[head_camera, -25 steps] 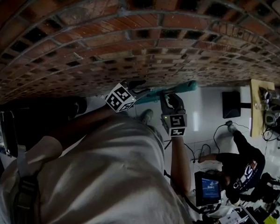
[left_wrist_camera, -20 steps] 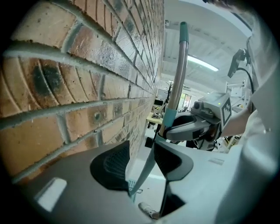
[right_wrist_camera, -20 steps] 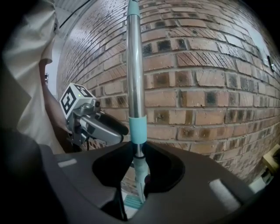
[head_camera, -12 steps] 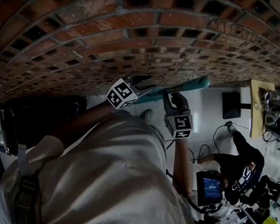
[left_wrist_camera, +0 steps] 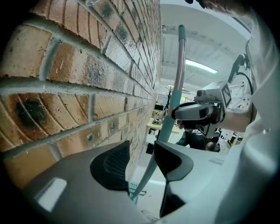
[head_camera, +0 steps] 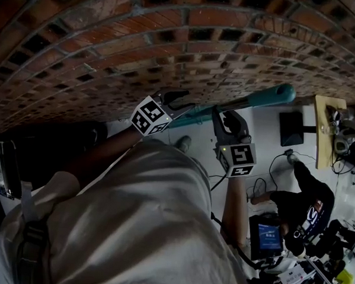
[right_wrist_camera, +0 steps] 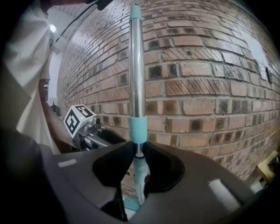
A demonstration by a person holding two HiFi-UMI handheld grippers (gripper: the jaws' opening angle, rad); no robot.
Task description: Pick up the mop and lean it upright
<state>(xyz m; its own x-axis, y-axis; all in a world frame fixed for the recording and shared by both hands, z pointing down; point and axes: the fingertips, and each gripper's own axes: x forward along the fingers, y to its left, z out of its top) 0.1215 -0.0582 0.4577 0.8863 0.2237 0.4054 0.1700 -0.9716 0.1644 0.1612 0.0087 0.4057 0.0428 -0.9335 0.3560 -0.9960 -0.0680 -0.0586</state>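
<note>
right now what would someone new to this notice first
The teal and silver mop handle stands out most, rising close beside the red brick wall. The right gripper is clamped on its thin shaft. Lower down, the handle also passes between the parted jaws of the left gripper.

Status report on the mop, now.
Right tool shut on mop handle. Left tool open, handle between its jaws. Handle close along brick wall. No obstruction seen.
</note>
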